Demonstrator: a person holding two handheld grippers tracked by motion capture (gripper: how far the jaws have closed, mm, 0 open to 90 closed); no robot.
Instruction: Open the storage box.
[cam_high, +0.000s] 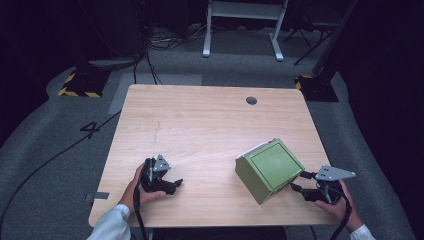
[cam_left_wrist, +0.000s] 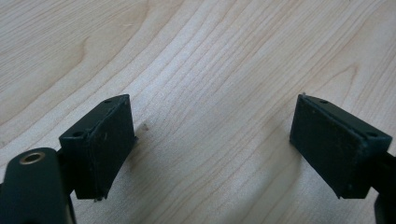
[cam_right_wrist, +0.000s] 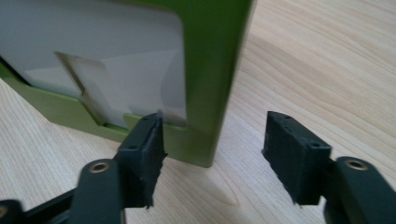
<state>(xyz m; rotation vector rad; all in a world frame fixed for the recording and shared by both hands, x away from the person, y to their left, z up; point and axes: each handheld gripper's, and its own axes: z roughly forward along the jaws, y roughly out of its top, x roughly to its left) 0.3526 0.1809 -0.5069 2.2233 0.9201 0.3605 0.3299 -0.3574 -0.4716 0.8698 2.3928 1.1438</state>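
The olive-green box-shaped case with a rounded square panel on its upper face (cam_high: 270, 170) sits on the near right part of the light wooden worktop (cam_high: 200, 125), turned at an angle to the worktop's edges, and its near right corner lies directly ahead of the right claw (cam_high: 299, 181). In the right gripper view that claw (cam_right_wrist: 215, 149) is spread and holds nothing, with the case's vertical green corner post (cam_right_wrist: 210, 70) standing between the lines of its two jaws, a little beyond their tips; whether either jaw touches the case cannot be told. The right hand (cam_high: 340, 205) is by far the nearer to the case. The left claw (cam_high: 175, 184) rests well apart to the left, over bare wood, and in the left gripper view it (cam_left_wrist: 212, 140) is also spread and empty. Judging from this, a closing move would pinch the corner wall. Nothing stands in the way; a small dark round hole (cam_high: 251, 100) lies far back on the worktop.
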